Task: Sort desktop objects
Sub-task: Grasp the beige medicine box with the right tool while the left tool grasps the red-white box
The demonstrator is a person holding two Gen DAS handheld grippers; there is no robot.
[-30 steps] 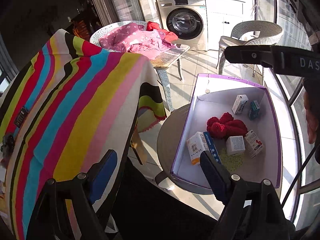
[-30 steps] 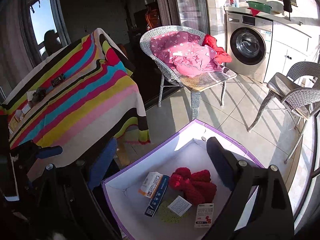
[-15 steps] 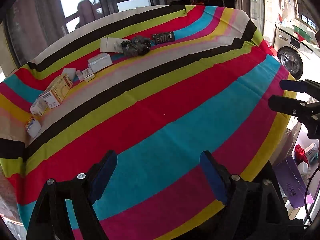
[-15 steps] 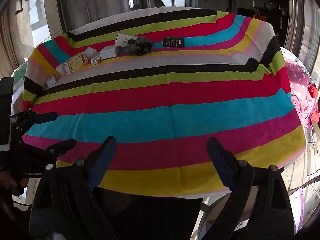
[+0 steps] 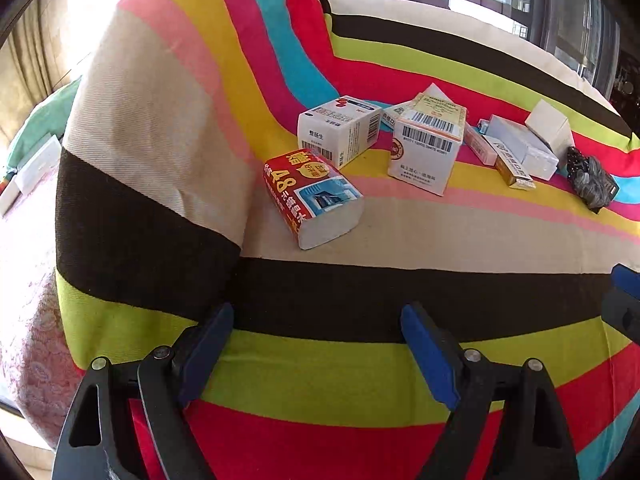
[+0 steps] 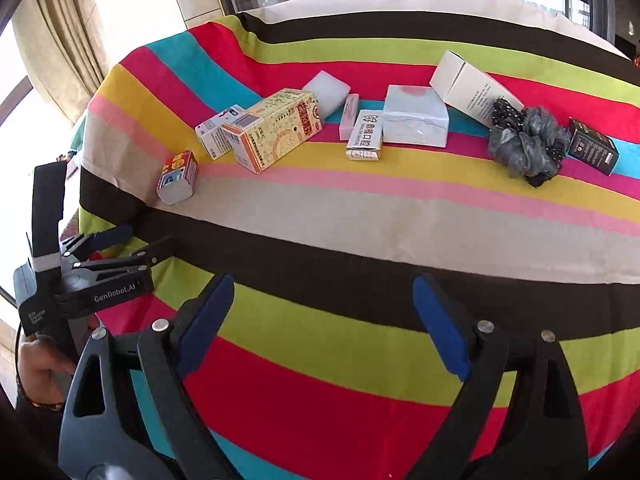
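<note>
Left hand-held gripper (image 5: pixel 316 344) is spread wide, nothing in it, hovering over the black/lime stripes near the surface's (image 5: pixel 400 236) left corner; right hand-held gripper (image 6: pixel 320 320) likewise wide and empty, further along the same edge. Nearest target for the left: tissue pack (image 5: pixel 314 198) in red wrapper, lying flat on the beige stripe, straight ahead of the fingers. Judgement: light, soft, film wrapper likely a bit slick, so pinch across the short width at mid-length and let it compress. Touching or just behind it, the white medicine box (image 5: pixel 340 132); beside that, the barcoded carton (image 5: pixel 430 148). Both look like thin empty-ish cardboard: light, stiff on edges, crushable on faces, so grip on the narrow sides. From the right view: yellow carton (image 6: pixel 276 130), small flat boxes (image 6: pixel 365 140), pale plastic-wrapped block (image 6: pixel 416 116), tall white box (image 6: pixel 472 88) tipped over, grey scrunchie (image 6: pixel 528 146) (soft, grab anywhere in the bulk), black box (image 6: pixel 592 152) furthest right. Items are packed close, so risk of nudging neighbours on the loose cloth.
</note>
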